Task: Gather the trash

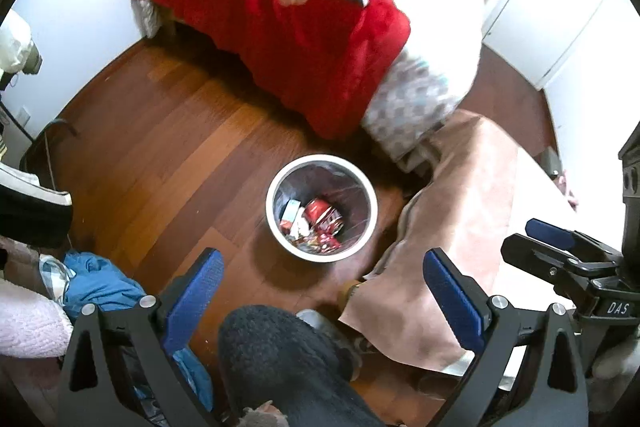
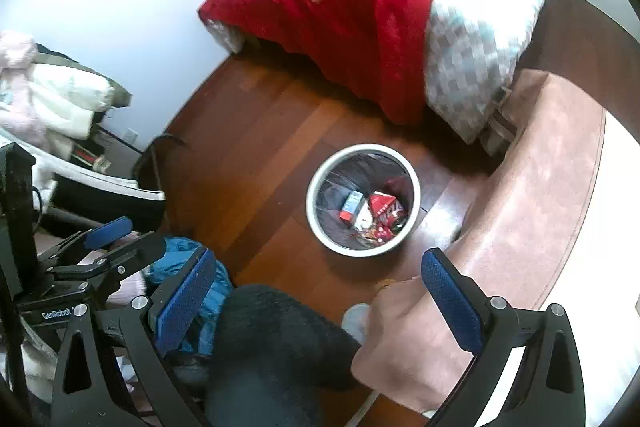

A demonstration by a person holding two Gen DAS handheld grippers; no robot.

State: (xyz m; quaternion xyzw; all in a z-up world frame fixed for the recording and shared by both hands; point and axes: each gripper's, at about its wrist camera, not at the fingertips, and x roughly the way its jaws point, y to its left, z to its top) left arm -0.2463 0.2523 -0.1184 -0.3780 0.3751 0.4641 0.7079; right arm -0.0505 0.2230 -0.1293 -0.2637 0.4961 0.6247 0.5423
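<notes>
A round white trash bin (image 1: pixel 322 209) stands on the wooden floor; it also shows in the right wrist view (image 2: pixel 363 200). Inside lie red wrappers (image 1: pixel 322 221) and a small carton (image 2: pixel 352 206). My left gripper (image 1: pixel 320 303) is open and empty, held high above the floor on the near side of the bin. My right gripper (image 2: pixel 316 303) is open and empty, also above and short of the bin. The right gripper shows at the right edge of the left wrist view (image 1: pixel 560 247), and the left gripper at the left of the right wrist view (image 2: pixel 108 239).
A bed with red blanket (image 1: pixel 304 39) and teal bedding stands behind the bin. A table with a pink cloth (image 1: pixel 460 227) is to the right. A dark fuzzy leg (image 1: pixel 280 359) is below the grippers. Blue clothing (image 1: pixel 96 287) lies at left.
</notes>
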